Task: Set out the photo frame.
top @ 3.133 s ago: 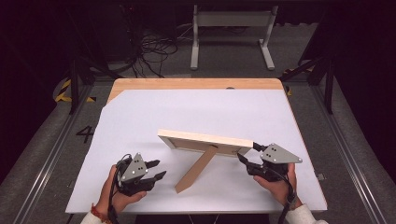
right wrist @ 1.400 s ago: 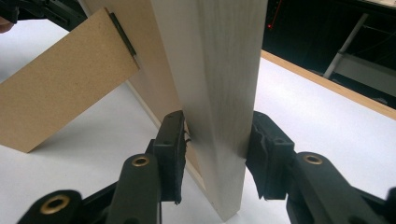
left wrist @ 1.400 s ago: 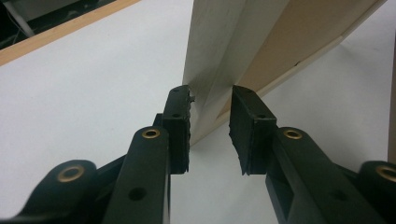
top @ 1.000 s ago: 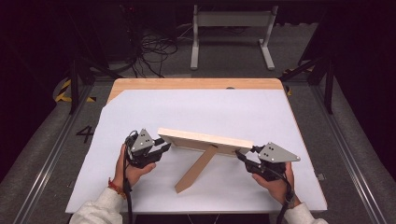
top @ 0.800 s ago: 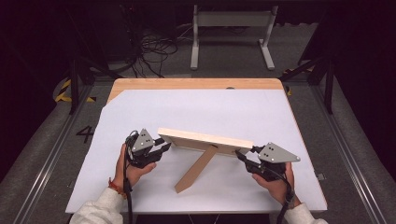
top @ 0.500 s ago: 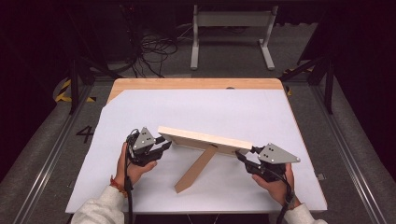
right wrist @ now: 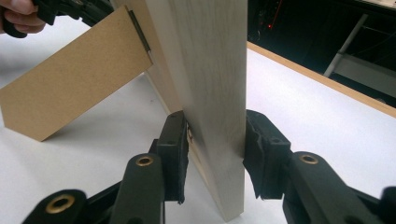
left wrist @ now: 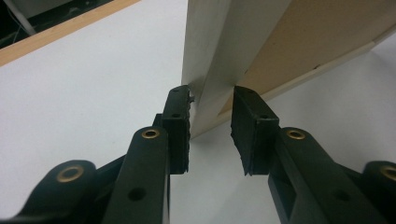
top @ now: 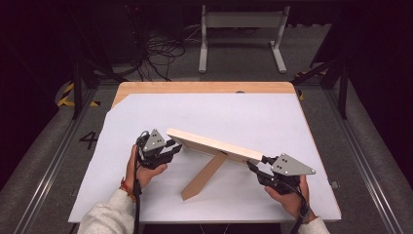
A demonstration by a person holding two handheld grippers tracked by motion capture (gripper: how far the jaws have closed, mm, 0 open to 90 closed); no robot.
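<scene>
A pale wooden picture frame [top: 214, 145] stands on edge across the white sheet, face turned away, with its brown cardboard easel leg [top: 202, 178] propped toward me. My left gripper [top: 176, 147] is shut on the frame's left end; in the left gripper view the pads [left wrist: 177, 135] clamp the frame's corner [left wrist: 210, 70]. My right gripper [top: 255, 163] is shut on the right end, and the right gripper view shows its pads [right wrist: 173, 144] pressing both faces of the wooden rail [right wrist: 210, 60]. The left end sits slightly higher than the right. The leg [right wrist: 70, 93] hangs from its hinge.
The white sheet [top: 219, 112] covers a wooden table [top: 195, 87] with its far edge bare. Beyond it, on the dark floor, stand a metal rack [top: 241, 19] and a tangle of cables [top: 160, 48]. Rails run along both sides of the table.
The left gripper came up from the near-left of the sheet and closed on the frame's left end. That end has since risen a little, tilting the frame. The right gripper stayed put.
</scene>
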